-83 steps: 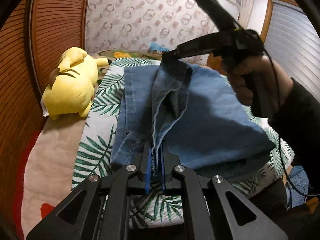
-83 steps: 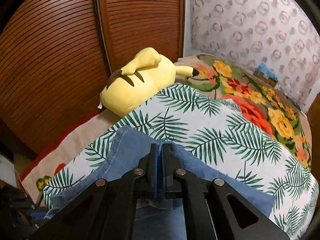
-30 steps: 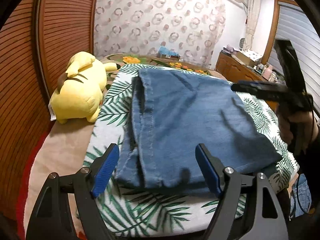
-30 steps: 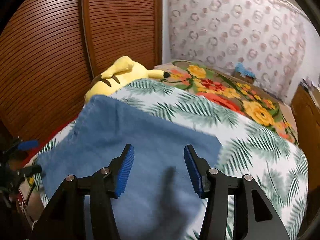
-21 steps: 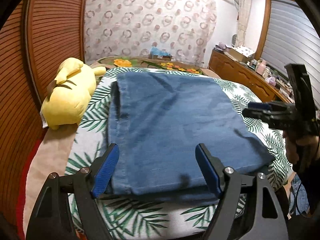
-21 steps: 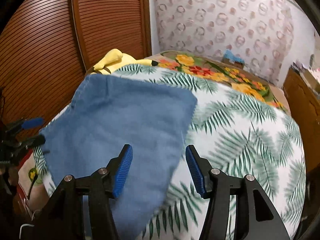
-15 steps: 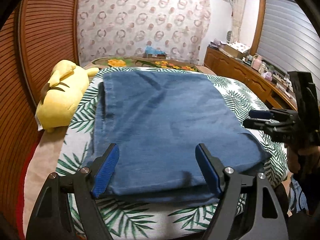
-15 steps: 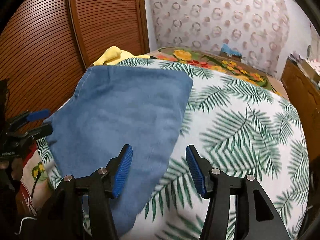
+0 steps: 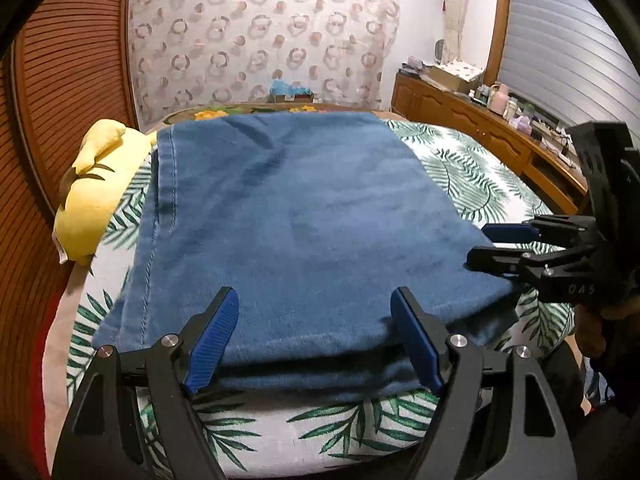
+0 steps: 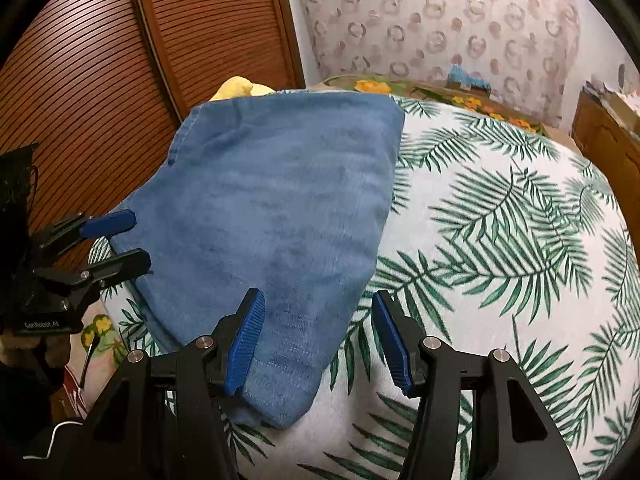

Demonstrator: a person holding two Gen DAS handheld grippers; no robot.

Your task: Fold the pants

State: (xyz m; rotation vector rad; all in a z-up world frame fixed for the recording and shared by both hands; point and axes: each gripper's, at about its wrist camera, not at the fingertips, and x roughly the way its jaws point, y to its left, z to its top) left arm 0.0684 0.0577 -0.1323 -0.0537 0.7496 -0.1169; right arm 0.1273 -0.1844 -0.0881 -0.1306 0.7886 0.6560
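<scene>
Folded blue denim pants (image 9: 296,224) lie flat on the palm-leaf bedspread (image 9: 472,176). My left gripper (image 9: 314,332) hovers open over their near edge, with nothing pinched between its blue pads. In the right wrist view the pants (image 10: 280,216) spread away from me, one corner reaching down toward the camera. My right gripper (image 10: 316,340) is open above that corner, its pads apart from the cloth. From the left wrist view I see the right gripper (image 9: 496,246) at the pants' right edge. The left gripper (image 10: 120,240) shows at the pants' left edge in the right wrist view.
A yellow plush toy (image 9: 96,184) lies left of the pants against brown slatted doors (image 10: 100,72). A wooden dresser (image 9: 480,128) crowded with small items stands at the right. A floral blanket (image 10: 460,100) covers the far end of the bed.
Both grippers held the denim shut and lifted at first, then let go. The pants now lie flat in a folded rectangle. Both grippers have drawn back toward the near edges, open.
</scene>
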